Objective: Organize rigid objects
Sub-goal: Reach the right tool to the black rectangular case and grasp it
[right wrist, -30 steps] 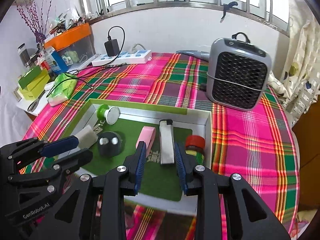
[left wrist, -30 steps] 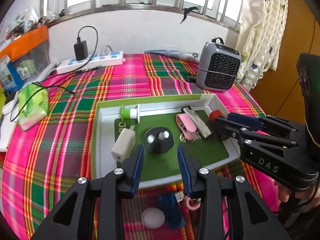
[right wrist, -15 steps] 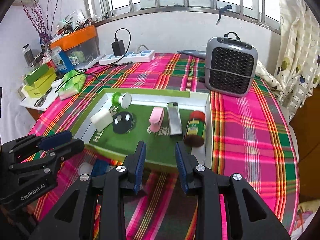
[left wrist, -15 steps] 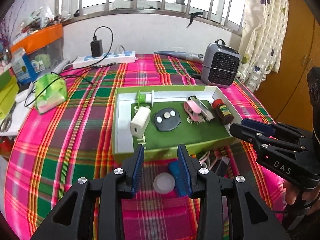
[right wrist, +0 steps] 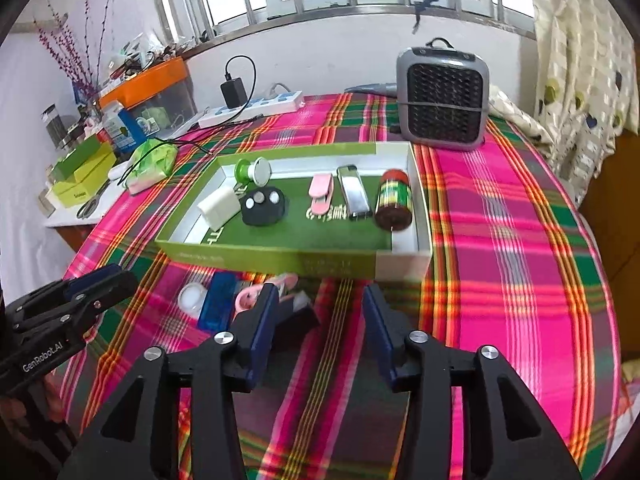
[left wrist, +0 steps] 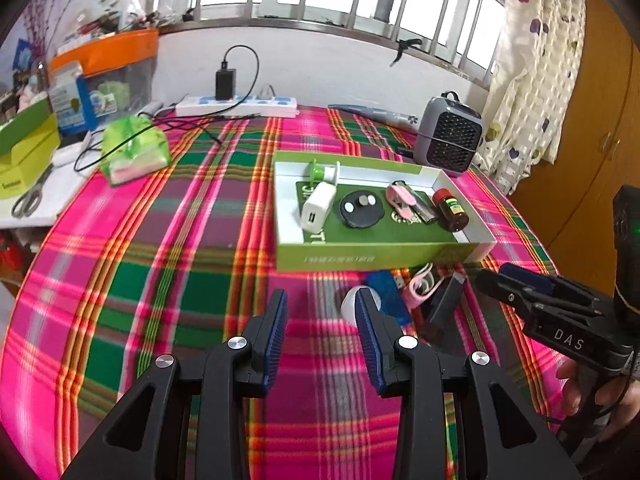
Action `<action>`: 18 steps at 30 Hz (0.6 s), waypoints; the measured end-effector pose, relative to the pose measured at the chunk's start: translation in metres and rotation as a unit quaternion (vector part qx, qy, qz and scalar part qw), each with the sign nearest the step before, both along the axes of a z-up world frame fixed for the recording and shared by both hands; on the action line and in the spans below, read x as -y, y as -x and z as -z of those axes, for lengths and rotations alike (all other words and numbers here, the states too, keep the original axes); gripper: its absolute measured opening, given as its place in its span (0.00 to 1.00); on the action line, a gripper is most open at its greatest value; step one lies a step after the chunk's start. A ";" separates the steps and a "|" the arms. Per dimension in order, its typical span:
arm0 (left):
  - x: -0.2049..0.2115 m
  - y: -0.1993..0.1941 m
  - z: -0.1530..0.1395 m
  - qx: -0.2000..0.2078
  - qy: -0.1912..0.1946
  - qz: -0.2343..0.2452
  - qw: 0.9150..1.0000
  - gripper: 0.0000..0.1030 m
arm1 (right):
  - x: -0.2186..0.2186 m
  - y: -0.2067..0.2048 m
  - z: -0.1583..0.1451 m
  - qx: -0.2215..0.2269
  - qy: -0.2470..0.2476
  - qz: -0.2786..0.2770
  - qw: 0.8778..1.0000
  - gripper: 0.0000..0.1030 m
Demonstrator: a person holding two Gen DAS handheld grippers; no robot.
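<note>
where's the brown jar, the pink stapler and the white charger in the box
brown jar (right wrist: 394, 204), right wrist view, on its label
pink stapler (right wrist: 320, 196), right wrist view, on its top
white charger (left wrist: 318, 212), left wrist view, on its long face

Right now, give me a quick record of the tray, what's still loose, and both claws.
tray: green box on the plaid cloth
inside: white charger, black puck, pink stapler, lighter, brown jar, green spool
loose in front: white disc, blue block, pink clip, black block
left claw: open, empty
right claw: just opening, empty
</note>
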State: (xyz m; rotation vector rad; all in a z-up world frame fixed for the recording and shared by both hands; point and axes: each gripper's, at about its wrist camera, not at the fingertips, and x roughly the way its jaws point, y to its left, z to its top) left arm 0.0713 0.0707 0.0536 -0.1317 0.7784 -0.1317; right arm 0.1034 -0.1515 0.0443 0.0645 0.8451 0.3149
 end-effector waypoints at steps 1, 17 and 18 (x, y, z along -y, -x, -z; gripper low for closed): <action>-0.002 0.003 0.001 0.001 0.002 0.000 1.000 0.33 | -0.001 0.003 0.001 -0.002 0.001 0.001 1.000 0.48; -0.021 0.036 0.010 0.003 0.024 0.007 1.000 0.33 | -0.034 0.020 0.016 -0.015 0.003 0.013 1.000 0.48; -0.021 0.036 0.010 0.002 0.025 0.008 1.000 0.33 | -0.035 0.020 0.016 -0.015 0.004 0.014 1.000 0.48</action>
